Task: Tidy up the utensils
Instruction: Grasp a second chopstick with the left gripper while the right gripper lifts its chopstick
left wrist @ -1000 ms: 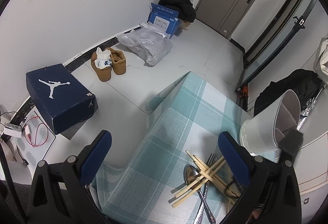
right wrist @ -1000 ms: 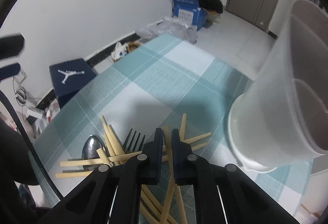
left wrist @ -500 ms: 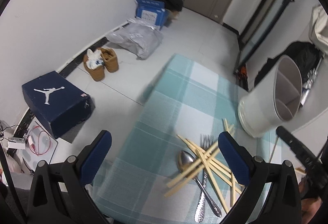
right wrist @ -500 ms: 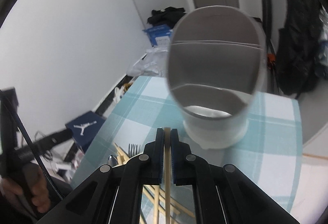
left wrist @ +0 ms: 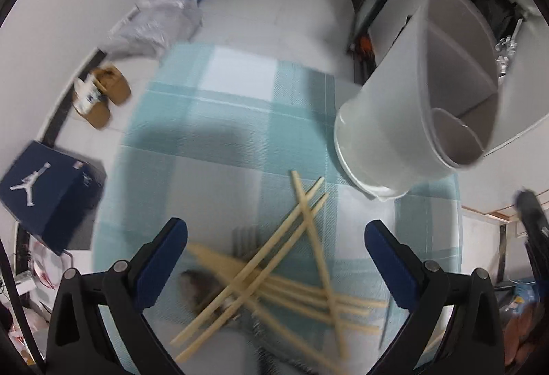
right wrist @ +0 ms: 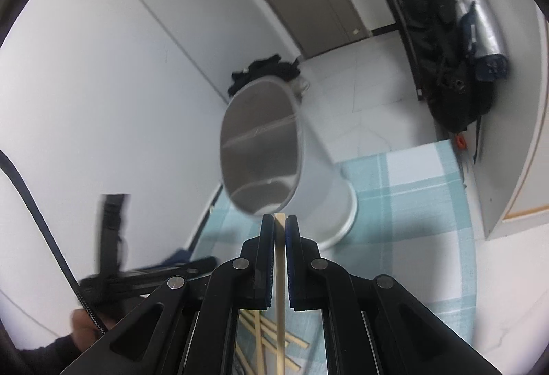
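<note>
Bare checked tablecloth (left wrist: 236, 121) left of the white divided holder (left wrist: 405, 121); crossed chopsticks (left wrist: 281, 272) crowding the near edge.

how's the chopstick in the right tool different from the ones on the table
The held chopstick is clamped between the right tool pads, lifted off the table, its tip near the white holder. The loose chopsticks lie flat on the checked cloth, ungripped. The held one is alone; the loose ones cross each other in a heap over a fork and spoon. All look like the same pale wood.
</note>
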Available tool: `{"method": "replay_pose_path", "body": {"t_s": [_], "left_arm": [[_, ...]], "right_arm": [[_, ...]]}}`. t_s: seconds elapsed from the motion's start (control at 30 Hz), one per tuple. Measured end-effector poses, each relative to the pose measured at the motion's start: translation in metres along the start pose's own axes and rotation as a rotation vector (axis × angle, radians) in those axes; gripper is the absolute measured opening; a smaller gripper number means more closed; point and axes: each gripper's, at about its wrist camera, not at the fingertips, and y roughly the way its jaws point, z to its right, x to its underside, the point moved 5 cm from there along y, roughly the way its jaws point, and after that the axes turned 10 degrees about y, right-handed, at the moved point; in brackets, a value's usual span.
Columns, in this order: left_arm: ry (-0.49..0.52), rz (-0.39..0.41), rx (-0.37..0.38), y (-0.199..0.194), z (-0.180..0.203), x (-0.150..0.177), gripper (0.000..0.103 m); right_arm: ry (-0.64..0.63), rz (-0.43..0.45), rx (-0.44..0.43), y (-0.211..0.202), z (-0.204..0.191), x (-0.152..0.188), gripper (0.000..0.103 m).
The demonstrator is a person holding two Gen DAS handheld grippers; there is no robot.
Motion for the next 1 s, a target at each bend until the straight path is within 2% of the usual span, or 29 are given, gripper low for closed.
{"method": "replay_pose_path", "body": {"t_s": [0.03,0.2,0.4,0.47,0.53,0.6,0.63,0.7,0.73,0.77,0.83,1.0], "left_arm": [[-0.014,-0.01,-0.008,0.006,-0.001,-0.002,0.099],[-0.07,-0.038,-0.014,0.018,-0.007,-0.005,0.083],[-0.106,-0.067,-0.024,0.031,-0.001,-0.012,0.06],[-0.117,-0.074,-0.044,0.034,-0.003,-0.016,0.049],[-0.127,-0.061,-0.053,0.034,-0.003,-0.017,0.047],[-0.129,-0.057,-0.073,0.034,-0.002,-0.019,0.041],[-0.13,-0.056,-0.079,0.034,-0.001,-0.02,0.033],[-0.135,-0.053,-0.095,0.034,-0.001,-0.021,0.022],[-0.141,-0.056,-0.097,0.035,-0.001,-0.021,0.013],[-0.147,-0.058,-0.1,0.036,-0.001,-0.021,0.009],[-0.161,-0.059,-0.096,0.037,-0.001,-0.022,0.004],[-0.181,-0.033,-0.08,0.033,-0.002,-0.023,0.002]], "right_arm": [[0.003,0.01,-0.003,-0.005,0.003,-0.004,0.005],[0.0,0.053,-0.019,-0.015,0.006,-0.012,0.005],[0.02,0.044,-0.02,-0.021,0.02,-0.017,0.005],[0.032,0.043,-0.027,-0.024,0.022,-0.017,0.005],[0.036,0.046,-0.035,-0.026,0.023,-0.017,0.005],[0.036,0.053,-0.046,-0.031,0.02,-0.017,0.005],[0.035,0.055,-0.05,-0.034,0.018,-0.016,0.005],[0.024,0.064,-0.054,-0.037,0.014,-0.017,0.005],[0.02,0.067,-0.054,-0.038,0.014,-0.017,0.005],[0.014,0.071,-0.052,-0.039,0.013,-0.016,0.005],[0.013,0.074,-0.05,-0.038,0.012,-0.017,0.005],[0.012,0.077,-0.042,-0.038,0.012,-0.015,0.005]]}}
